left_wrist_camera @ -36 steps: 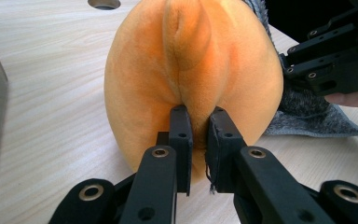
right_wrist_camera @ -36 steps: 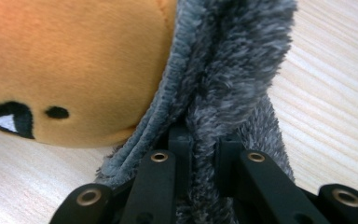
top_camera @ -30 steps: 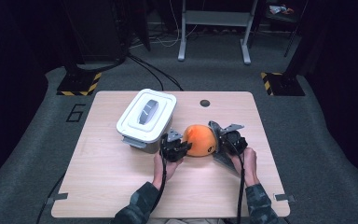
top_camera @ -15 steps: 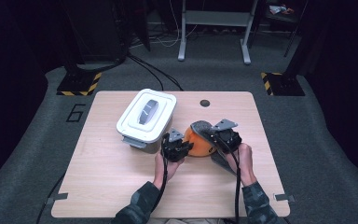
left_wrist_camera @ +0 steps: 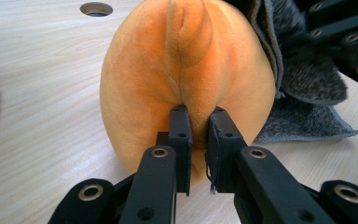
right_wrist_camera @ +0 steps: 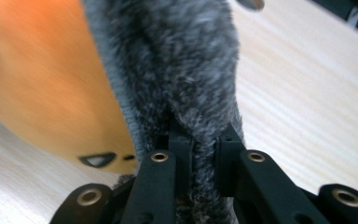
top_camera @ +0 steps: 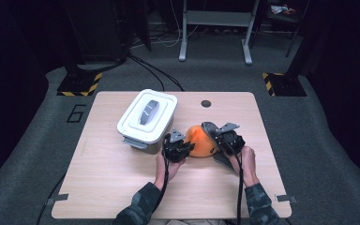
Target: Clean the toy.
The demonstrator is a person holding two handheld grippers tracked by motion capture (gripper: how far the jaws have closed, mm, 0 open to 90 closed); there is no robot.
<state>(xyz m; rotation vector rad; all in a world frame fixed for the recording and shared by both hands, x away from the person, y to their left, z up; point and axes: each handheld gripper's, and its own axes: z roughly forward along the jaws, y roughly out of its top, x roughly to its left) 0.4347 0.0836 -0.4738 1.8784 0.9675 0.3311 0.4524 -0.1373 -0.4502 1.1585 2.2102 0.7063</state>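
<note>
My left hand-held gripper [left_wrist_camera: 198, 128] pinches the round orange plush toy [top_camera: 200, 140] beside the white lidded box [top_camera: 146, 118]; my right hand-held gripper [right_wrist_camera: 200, 135], clamped on grey fuzzy cloth [right_wrist_camera: 186, 60], has just drawn it over the toy; wrapping's underway.

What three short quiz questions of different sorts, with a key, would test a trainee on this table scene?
1. True or false: the left tongs are shut on a fold of the orange plush toy.
2. What do the right tongs grip? A) the white lidded box B) the grey fuzzy cloth C) a cable
3. Fill in: in the high view, the white lidded box stands to the ___ of the orange plush toy on the wooden table.

Key:
1. True.
2. B, the grey fuzzy cloth, which drapes against the toy.
3. Left.
</note>
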